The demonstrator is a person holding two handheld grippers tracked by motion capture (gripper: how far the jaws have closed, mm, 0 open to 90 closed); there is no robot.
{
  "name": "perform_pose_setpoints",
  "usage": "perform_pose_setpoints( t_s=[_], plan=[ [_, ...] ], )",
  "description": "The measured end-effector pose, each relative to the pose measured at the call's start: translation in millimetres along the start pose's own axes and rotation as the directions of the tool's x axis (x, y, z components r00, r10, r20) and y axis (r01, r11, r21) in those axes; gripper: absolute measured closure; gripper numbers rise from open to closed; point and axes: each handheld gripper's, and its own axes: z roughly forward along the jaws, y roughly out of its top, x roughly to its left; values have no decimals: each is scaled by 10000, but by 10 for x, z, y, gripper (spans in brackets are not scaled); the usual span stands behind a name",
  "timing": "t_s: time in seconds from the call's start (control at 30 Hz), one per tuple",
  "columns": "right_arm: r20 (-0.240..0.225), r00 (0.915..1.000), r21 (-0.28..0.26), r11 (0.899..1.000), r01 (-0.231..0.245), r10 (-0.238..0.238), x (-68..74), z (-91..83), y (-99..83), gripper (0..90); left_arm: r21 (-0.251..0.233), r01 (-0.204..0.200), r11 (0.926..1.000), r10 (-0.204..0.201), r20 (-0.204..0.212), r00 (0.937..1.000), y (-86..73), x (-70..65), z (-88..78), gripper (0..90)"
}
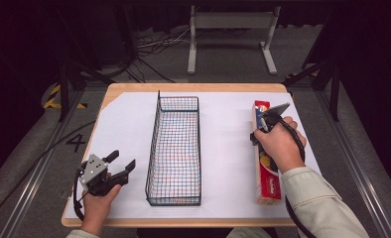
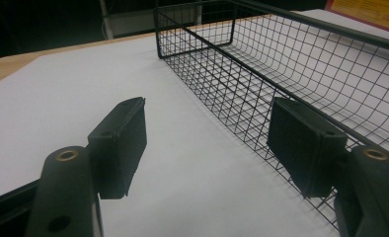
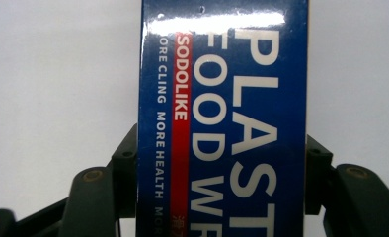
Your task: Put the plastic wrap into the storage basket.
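left gripper (image 1: 120, 168): open, beside wire basket (image 1: 175, 148) rim | right gripper (image 1: 261, 130): clamps wrap box (image 3: 222, 118) near table edge

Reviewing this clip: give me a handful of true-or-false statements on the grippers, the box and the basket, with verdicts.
1. The right gripper is clamped on the plastic food wrap box. True.
2. The wire basket holds the box. False: nothing lies in it; the box is to its right.
3. The left gripper has its jaws open with nothing between them. True.
4. The left gripper grips the basket's rim. False: it sits apart, beside the basket's wall.
5. The basket stands on the white sheet. True.
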Motion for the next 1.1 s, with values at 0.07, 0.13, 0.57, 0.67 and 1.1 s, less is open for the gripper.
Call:
perform_pose_setpoints(
  t_s=[0.07, 0.13, 0.57, 0.67, 1.1],
  plan=[
    [-30, 10000, 37, 10000, -15, 15, 14, -17, 5, 400, -9, -28, 10000, 28, -9, 10000, 1, -2, 2, 316],
    [-3, 10000, -69, 10000, 42, -42, 47, -47, 20, 400, 3, -49, 10000, 49, -24, 10000, 1, -2, 2, 317],
    [-299, 9994, 77, 9998, -189, 191, 240, -192, 86, 399, -73, 48, 10000, -48, -16, 10000, 13, 11, 14, 317],
    [-504, 9985, 29, 9997, -222, 224, 320, -232, 106, 399, -118, 39, 9999, -39, 22, 10000, 18, 9, 19, 317],
    [-840, 9964, -229, 9997, 54, -73, 686, -369, 156, 399, -108, 28, 9999, -28, -2, 10000, 20, 10, 29, 318]
  ],
)
